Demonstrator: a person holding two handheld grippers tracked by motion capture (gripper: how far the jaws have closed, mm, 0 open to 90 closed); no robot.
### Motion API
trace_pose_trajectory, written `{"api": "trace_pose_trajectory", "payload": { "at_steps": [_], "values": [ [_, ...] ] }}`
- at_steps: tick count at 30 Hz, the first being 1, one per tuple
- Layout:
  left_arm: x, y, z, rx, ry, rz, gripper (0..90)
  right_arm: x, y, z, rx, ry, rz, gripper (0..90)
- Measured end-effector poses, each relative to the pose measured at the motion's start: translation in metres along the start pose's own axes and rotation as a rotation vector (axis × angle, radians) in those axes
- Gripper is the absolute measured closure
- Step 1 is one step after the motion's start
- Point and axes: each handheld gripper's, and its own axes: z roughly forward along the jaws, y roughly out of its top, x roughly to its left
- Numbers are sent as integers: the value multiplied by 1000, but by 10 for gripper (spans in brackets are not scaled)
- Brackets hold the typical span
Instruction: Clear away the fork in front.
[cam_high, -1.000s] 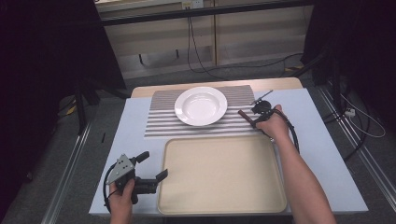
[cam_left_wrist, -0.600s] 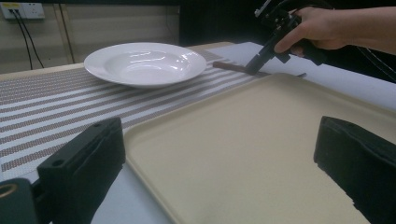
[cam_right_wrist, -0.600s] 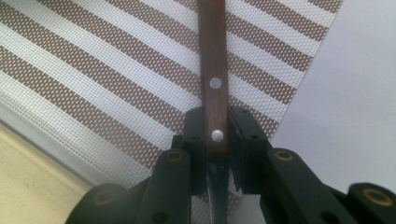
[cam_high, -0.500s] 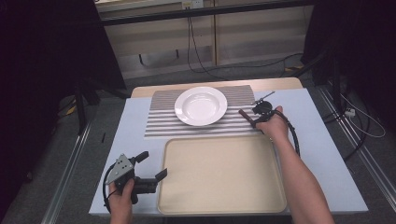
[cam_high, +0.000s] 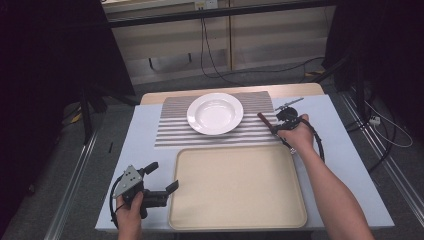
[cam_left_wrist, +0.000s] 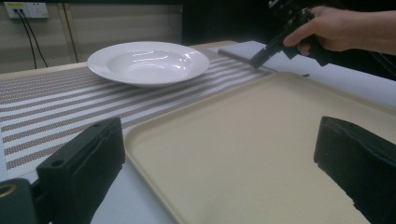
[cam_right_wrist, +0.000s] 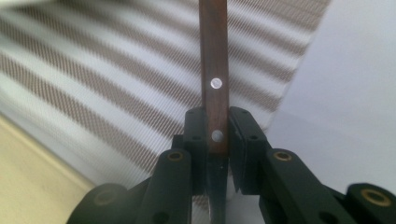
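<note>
Two jaws of the right gripper (cam_right_wrist: 215, 128) clamp a wooden handle (cam_right_wrist: 214, 70); left gripper (cam_high: 159, 178) gapes wide.

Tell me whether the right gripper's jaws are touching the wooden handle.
Touching. In the right gripper view, the right gripper has both black jaws pressed flat against the sides of the riveted wooden handle, with no gap on either side.

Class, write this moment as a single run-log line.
right hand-held gripper: shut on wooden handle, over striped mat | left hand-held gripper: open, beside tray | plate: empty
</note>
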Motion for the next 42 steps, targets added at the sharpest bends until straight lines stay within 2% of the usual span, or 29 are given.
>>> {"api": "trace_pose_trajectory", "payload": {
  "at_steps": [1, 4, 7, 9, 12, 13, 14, 15, 16, 19, 22, 28, 29, 33, 34, 38, 39, 42],
  "values": [
    [2, 1, -1, -9, 9, 1, 22, -6, 5, -11, -39, 3, 19, 787],
    [3, 1, -1, -15, 19, -10, 21, -9, 8, -19, -61, 13, 37, 787],
    [3, 1, -2, -12, 19, -1, 21, -13, 11, -28, -95, 7, 23, 787],
    [4, 1, -2, -14, 22, -9, 20, -14, 12, -33, -122, 6, 20, 787],
    [4, 1, -3, -15, 27, -14, 21, -9, 11, -42, -143, 31, 2, 787],
    [4, 3, -4, -17, 22, -1, 21, -6, 10, -45, -158, 50, -1, 787],
    [4, 3, -4, -17, 22, -1, 21, -6, 10, -45, -158, 50, -1, 787],
    [4, 5, -5, -28, 24, -1, 21, 3, 5, -52, -199, 90, -11, 787],
    [4, 5, -5, -28, 24, -1, 20, 3, 5, -52, -199, 90, -11, 787],
    [4, 8, -5, -38, 29, -10, 20, 16, -6, -63, -273, 133, 1, 787],
    [2, 11, -4, -49, 25, -15, 20, 26, -17, -72, -316, 171, 1, 786],
    [-3, 18, 4, -42, 6, 2, 20, 43, -35, -86, -361, 227, -3, 786],
    [-4, 20, 5, -41, 5, 15, 20, 51, -45, -88, -379, 245, -2, 786],
    [-6, 25, 8, -53, -10, 11, 20, 61, -57, -90, -400, 268, -3, 786],
    [-6, 25, 9, -53, -13, 7, 20, 68, -64, -92, -417, 292, 6, 786],
    [-9, 27, 16, -33, -23, 5, 20, 77, -71, -93, -451, 323, 15, 786],
    [-10, 28, 20, -25, -28, -1, 20, 83, -75, -93, -469, 355, 18, 785],
    [-11, 30, 24, -16, -39, 5, 20, 89, -76, -92, -468, 372, 11, 785]
  ]
}}
